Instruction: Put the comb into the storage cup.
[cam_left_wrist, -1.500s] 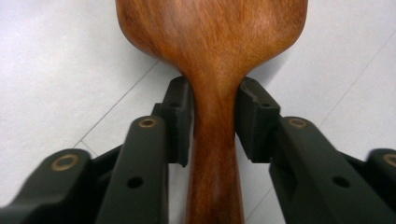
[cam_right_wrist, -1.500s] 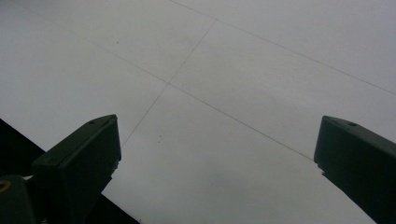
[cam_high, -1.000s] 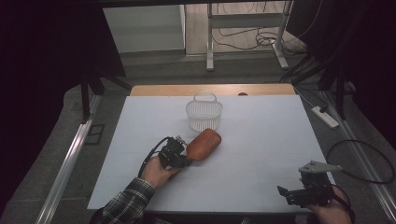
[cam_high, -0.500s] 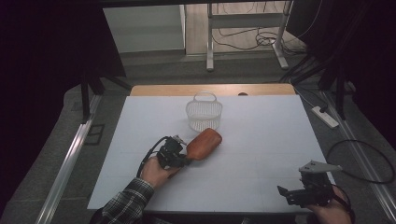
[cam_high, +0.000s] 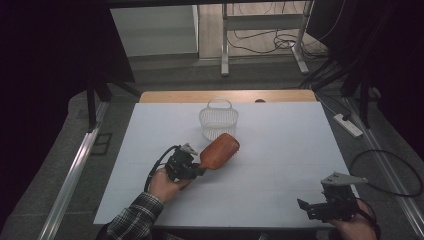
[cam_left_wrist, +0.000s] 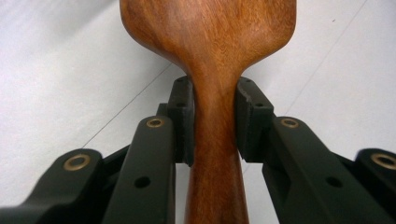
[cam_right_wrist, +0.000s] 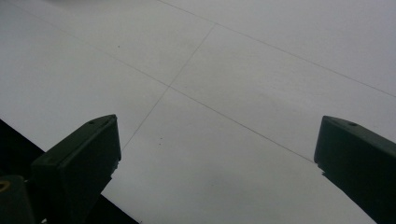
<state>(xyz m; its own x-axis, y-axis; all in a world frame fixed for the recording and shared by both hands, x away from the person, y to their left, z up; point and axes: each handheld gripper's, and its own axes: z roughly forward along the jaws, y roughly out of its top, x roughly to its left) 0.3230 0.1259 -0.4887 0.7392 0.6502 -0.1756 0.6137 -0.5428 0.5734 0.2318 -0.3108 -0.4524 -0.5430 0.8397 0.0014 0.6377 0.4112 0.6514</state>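
High view, item held: wooden hairbrush (cam_high: 219, 151), head raised toward the wire basket (cam_high: 218, 121), bristles showing at its right edge.
Left gripper (cam_high: 192, 169): clenched on the brush handle; in the left gripper view the pads (cam_left_wrist: 183, 122) press both sides of the narrow neck just below the head of the hairbrush (cam_left_wrist: 211, 42).
Right gripper (cam_high: 320, 210): released, jaws wide apart above the bare white table (cam_right_wrist: 243, 70), near the table's front right corner, well apart from the brush.
Basket position: upright at the far middle of the table (cam_high: 280, 150), just beyond the brush head; whether the two touch cannot be told.
Likely step: carrying the brush to the basket.
Risk, pivot: the grip sits on a smooth, tapering handle with the heavy head out in front; the brush could swing down between the pads or slide forward.
Risk, basket: light and unheld; a brush head striking its rim or handle could push it back or tip it.
Risk, fit: the brush looks long against the basket mouth; entered flat, it may lie across the rim instead of dropping in.
Risk, release: let go too high, the brush may bounce out.
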